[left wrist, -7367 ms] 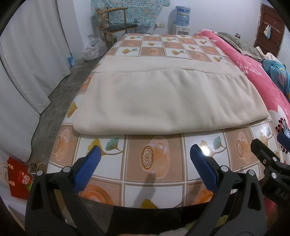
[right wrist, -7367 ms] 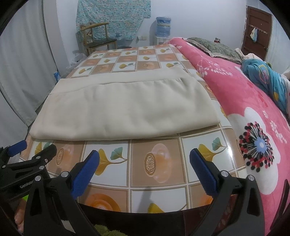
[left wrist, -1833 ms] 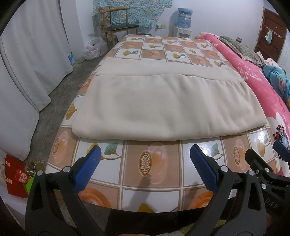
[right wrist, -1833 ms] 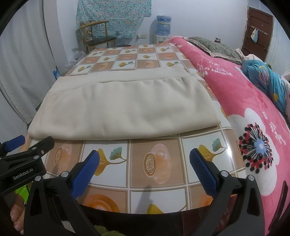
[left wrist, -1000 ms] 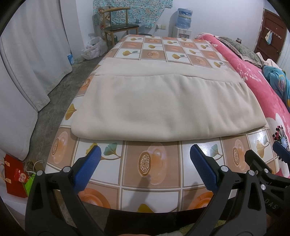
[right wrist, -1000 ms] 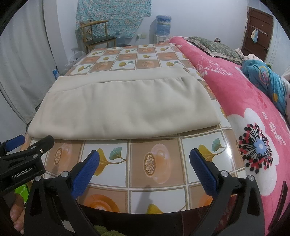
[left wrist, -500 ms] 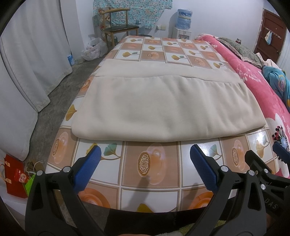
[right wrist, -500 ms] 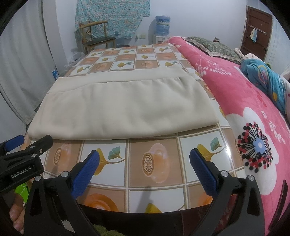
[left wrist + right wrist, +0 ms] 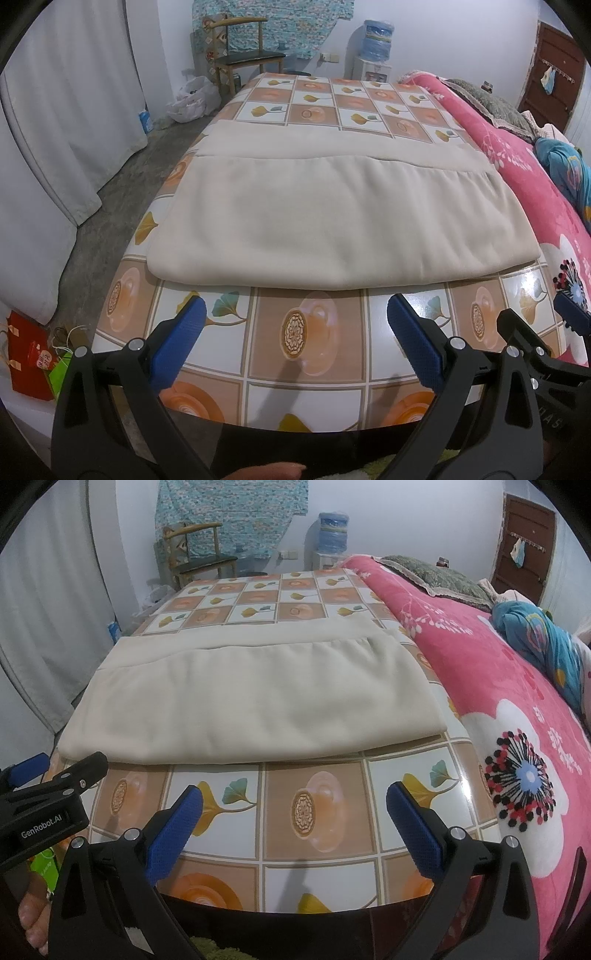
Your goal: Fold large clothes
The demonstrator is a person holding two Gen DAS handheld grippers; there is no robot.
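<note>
- Beige fabric: the folded garment [image 9: 332,218] lies flat on the surface [image 9: 306,354], which carries a tile-pattern cloth of orange cups and ginkgo leaves.
- Garment's top layer stops short of the far edge, so a strip of the lower layer shows beyond it; near fold edge is rounded and smooth.
- Left claw [image 9: 291,341]: released, blue pads wide apart, holding nothing, hovering over the near bare tiles just short of the garment's near edge.
- Right claw [image 9: 293,825]: released likewise, empty, over the same near strip; the left unit's black body shows at its left edge.
- Pink floral blanket [image 9: 517,709] borders the surface on the right.
- Wooden chair [image 9: 243,48] and water dispenser [image 9: 376,48] stand against the far wall; white curtain [image 9: 70,122] hangs at left.
</note>
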